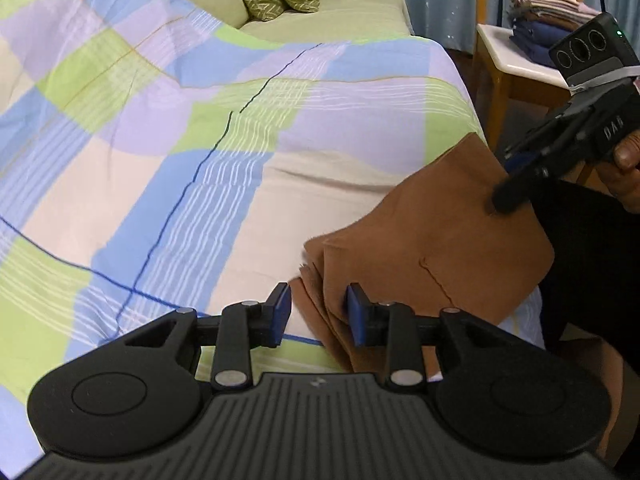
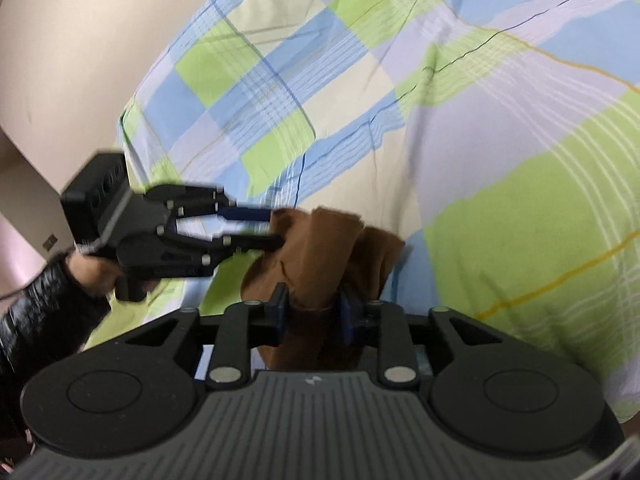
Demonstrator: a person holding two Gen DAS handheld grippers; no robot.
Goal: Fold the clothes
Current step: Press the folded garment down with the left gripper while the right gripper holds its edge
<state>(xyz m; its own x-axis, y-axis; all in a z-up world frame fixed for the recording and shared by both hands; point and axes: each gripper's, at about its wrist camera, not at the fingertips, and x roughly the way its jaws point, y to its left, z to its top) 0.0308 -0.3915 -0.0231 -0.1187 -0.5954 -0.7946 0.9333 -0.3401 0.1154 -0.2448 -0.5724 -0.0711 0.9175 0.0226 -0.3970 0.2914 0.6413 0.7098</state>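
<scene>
In the left wrist view one brown garment (image 1: 432, 248), bunched at lower right on the checked bedspread (image 1: 168, 128), lies between the parted left gripper (image 1: 318, 312), while the right wrist view shows the right gripper (image 2: 312, 314) clamped on its gathered folds at lower centre.

Soft, even indoor light fills both my views, with no hard glare anywhere. My left view is fairly sharp; the checked bedspread (image 1: 200, 152) bends strongly toward the frame edges, and the corners go black from the fisheye. The folded stack (image 1: 544, 20) at upper right looks soft and dimmer. My right view is smeared: the bedspread stripes streak and my left gripper (image 2: 276, 228) at mid left is blurred. Shadows are faint, lying just under the brown cloth (image 1: 432, 248).
</scene>
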